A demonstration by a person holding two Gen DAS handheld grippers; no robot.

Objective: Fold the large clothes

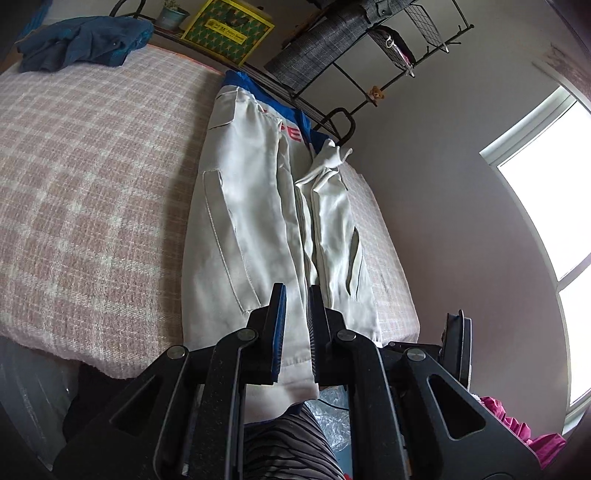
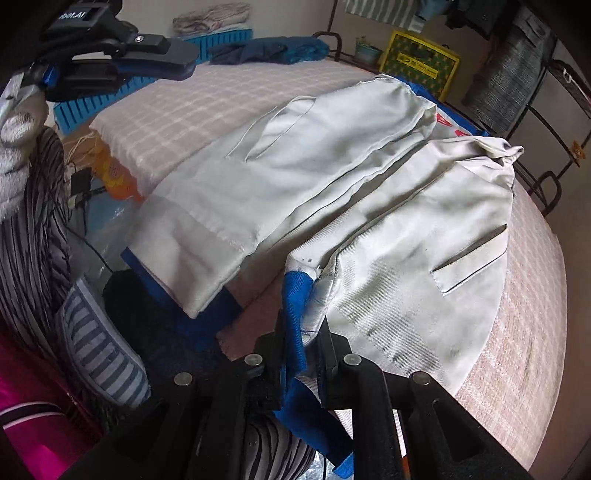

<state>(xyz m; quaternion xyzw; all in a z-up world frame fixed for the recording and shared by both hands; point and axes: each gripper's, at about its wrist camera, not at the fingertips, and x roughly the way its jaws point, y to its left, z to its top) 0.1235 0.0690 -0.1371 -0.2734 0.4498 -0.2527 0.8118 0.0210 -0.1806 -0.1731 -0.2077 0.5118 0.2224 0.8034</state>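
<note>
Fabric fills both of our grippers. Our left gripper (image 1: 297, 314) is nearly closed, its pads pinching the hem of the white jacket (image 1: 258, 221) where it hangs over the near edge of the bed (image 1: 92, 177). Our right gripper (image 2: 303, 350) is clamped the same way on the jacket's other bottom corner, gripping the blue ribbed hem band (image 2: 295, 306) along with the white cloth beside it. The jacket lies lengthwise on the pink-and-white checked bedcover, front panels folded inward, slanted welt pockets showing on both halves, blue collar and red lettering (image 1: 293, 134) at the far end. From the right wrist view we see the left gripper high at the upper left, held by a gloved hand (image 2: 14, 147). Beyond the jacket a dark blue garment (image 1: 85, 42) sits crumpled at the far corner of the bed. Behind the bed stand a yellow-and-green box (image 1: 227, 29), a small potted plant (image 1: 170, 16), and a black wire rack (image 1: 369, 48) carrying a grey checked garment (image 1: 317, 48). A bright window (image 1: 546, 221) lies to the right.
</note>
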